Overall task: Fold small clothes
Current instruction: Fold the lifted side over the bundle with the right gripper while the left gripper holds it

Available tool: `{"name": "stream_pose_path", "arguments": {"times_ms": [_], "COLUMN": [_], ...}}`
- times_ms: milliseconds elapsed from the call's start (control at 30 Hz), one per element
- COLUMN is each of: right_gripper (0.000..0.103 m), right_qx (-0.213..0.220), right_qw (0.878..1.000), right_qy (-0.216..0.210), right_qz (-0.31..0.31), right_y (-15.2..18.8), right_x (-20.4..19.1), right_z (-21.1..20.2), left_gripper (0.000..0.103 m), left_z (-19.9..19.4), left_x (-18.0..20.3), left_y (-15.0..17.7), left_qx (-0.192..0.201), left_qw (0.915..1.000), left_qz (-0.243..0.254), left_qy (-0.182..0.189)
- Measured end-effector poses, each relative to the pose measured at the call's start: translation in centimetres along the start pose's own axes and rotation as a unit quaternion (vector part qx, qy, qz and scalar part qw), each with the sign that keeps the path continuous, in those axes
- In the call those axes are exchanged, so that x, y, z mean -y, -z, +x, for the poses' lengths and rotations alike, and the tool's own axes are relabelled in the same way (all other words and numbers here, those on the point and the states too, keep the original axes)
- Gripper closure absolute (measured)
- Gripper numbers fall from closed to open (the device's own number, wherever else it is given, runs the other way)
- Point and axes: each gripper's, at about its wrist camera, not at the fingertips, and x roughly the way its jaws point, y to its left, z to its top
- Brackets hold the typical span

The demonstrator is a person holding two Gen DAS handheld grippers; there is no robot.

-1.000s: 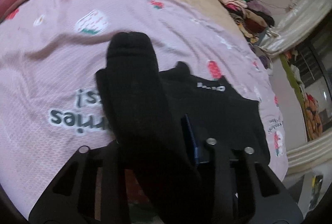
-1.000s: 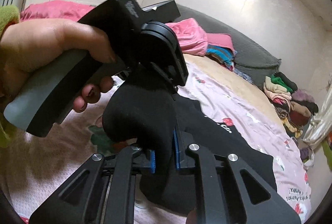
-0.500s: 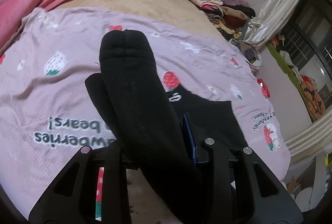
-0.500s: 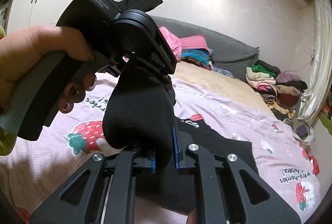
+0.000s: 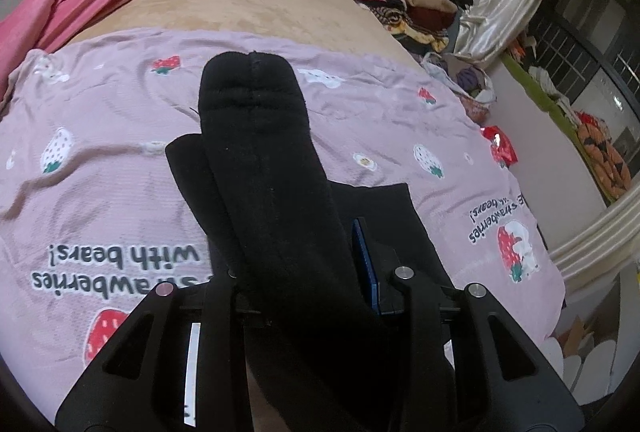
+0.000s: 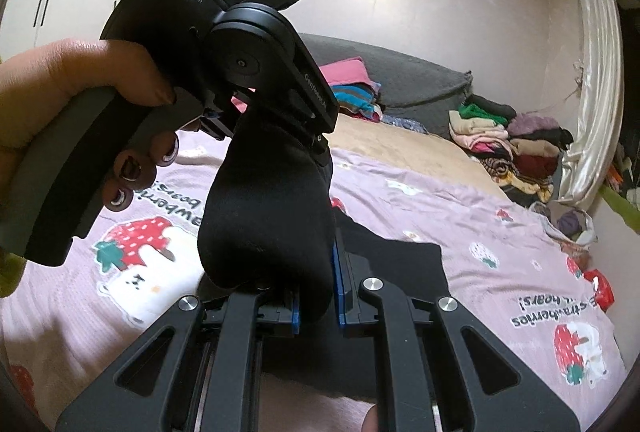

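Gripping opposite ends of one thick black knit sock, the left gripper and right gripper each pinch it between their fingers, suspended above the pink strawberry-print bedspread. A second black garment lies flat beneath.

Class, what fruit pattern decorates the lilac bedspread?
Red and white strawberries on the lilac bedspread, clearest in the left wrist view.

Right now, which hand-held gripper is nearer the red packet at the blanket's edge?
Right, judging from its view. The right hand-held gripper sits between the left hand-held gripper and the red packet, which lies off to its far side.
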Motion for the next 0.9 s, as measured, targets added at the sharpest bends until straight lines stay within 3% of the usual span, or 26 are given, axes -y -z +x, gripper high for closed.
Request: {"name": "stream_pose_path", "arguments": {"times_ms": [367,533,700,900], "right_gripper": [0.092,0.092,0.092,0.089], "right_qx": [-0.040,-0.079,-0.113,-0.149], "right_qw": [0.998,0.991,0.973,0.935], "right_qy": [-0.002,-0.025,-0.075,-0.136], "right_qz": [0.043,0.102,0.188,0.290], "right_y": [2.3,3.9,5.4,7.5], "right_x": [4.8,7.3,9.9,12.7], "right_z": [2.0,3.0,4.1,5.3], "left_gripper": [0.075,0.065,0.052,0.027], "left_z": [4.5,7.3,9.8,11.8], "left_x": [3.1,4.7,6.3,7.7], "left_y": [0.1,0.2,0.5,0.7], "left_qx": [-0.041,-0.065,-0.085,-0.097], "left_qw": [0.9991,0.9977,0.9958,0.9946], "left_qz": [0.006,0.010,0.020,0.029], "left_qy": [-0.009,-0.015,-0.026,-0.022]}}
